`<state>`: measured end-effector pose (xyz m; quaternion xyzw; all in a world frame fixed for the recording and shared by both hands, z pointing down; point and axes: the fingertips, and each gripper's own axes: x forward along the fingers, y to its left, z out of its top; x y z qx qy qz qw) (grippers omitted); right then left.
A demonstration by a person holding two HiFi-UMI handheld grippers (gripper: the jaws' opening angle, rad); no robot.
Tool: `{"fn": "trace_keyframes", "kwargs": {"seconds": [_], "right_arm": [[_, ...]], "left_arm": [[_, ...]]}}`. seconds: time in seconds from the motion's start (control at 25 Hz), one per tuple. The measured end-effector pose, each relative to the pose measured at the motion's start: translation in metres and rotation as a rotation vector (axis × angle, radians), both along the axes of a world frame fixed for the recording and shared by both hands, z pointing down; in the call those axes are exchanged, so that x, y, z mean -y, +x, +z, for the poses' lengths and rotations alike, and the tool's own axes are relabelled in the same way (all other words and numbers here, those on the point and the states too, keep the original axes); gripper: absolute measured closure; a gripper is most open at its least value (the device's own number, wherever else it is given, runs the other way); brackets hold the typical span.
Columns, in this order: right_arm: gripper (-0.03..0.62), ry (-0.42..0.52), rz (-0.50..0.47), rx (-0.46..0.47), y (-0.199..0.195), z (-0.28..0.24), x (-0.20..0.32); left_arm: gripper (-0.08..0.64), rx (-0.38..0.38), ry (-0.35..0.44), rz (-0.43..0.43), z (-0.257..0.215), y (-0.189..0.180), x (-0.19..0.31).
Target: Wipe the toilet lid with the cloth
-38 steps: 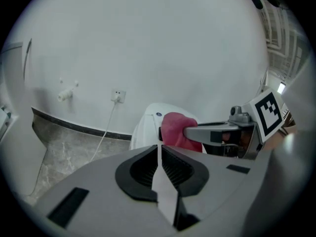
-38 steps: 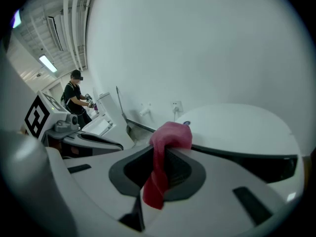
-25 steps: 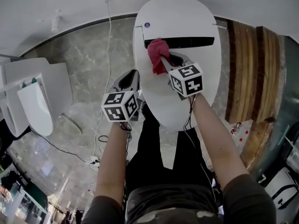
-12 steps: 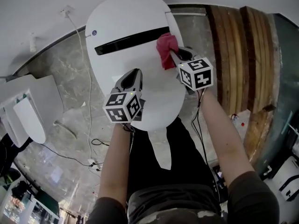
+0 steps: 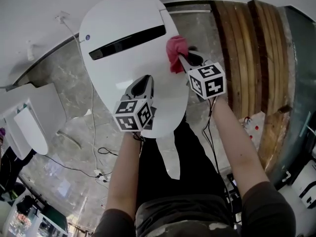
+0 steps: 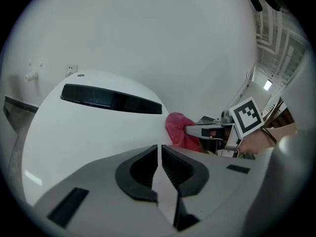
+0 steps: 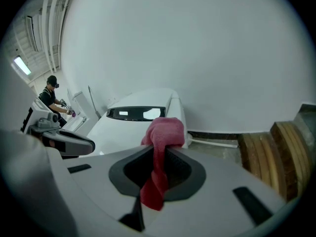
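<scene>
The right claw (image 5: 184, 59) is clamped on a red cloth (image 5: 175, 51). In the right gripper view the fabric runs down between the two jaws and bunches into a wad past their tips. From the head view, that wad sits at the right edge of the white toilet lid (image 5: 123, 78), just beside the right end of the dark strip (image 5: 127, 41) that crosses the lid's upper part. Whether the cloth presses on the surface or only meets its rim cannot be told.

The left claw (image 5: 144, 79) is closed, with only a thin slit between its jaws and nothing in it. It hovers above the lower middle of the lid, pointing toward the dark strip, and stands apart from the cloth. Each claw carries its marker cube, and a bare forearm reaches up to each from the bottom of the head view.

The lid is closed, smooth and oval. Around it lies a grey marble floor (image 5: 59, 88), with a cable (image 5: 92, 122) trailing across it on the left. Wooden planks (image 5: 247, 58) lie to the right. Another white toilet fixture (image 5: 29, 127) stands at the far left.
</scene>
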<state>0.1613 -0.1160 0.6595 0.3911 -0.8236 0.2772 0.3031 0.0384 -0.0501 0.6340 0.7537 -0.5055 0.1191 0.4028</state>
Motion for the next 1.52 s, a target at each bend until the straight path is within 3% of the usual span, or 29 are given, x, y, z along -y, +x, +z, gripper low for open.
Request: {"fn": "trace_keyframes", "kwargs": {"seconds": [0.2,0.6,0.76,0.88,1.08,1.52], "right_arm": [[0.549,0.014,-0.051,0.038,-0.066,-0.016,-0.027],[0.549,-0.035,-0.227,0.155,-0.276,-0.014,-0.098],[0.549,-0.076,-0.304,0.157,-0.311,0.005,-0.117],[0.549,-0.073,-0.300,0.125,-0.292,0.011,-0.117],[0.549,-0.076,-0.239,0.100,-0.225,0.012,-0.106],[0.549,-0.073,-0.091,0.018,0.003,0.025,-0.099]], "left_arm": [[0.529,0.032,0.023,0.004,-0.009,-0.051,-0.007],[0.529,0.111,-0.012,-0.057,0.003,-0.208,-0.048],[0.529,0.115,-0.030,-0.107,0.013,-0.234,-0.059],[0.529,0.096,-0.035,-0.104,0.016,-0.221,-0.064],[0.529,0.076,-0.037,-0.087,0.013,-0.174,-0.065],[0.529,0.031,-0.046,-0.015,0.012,0.016,-0.075]]}}
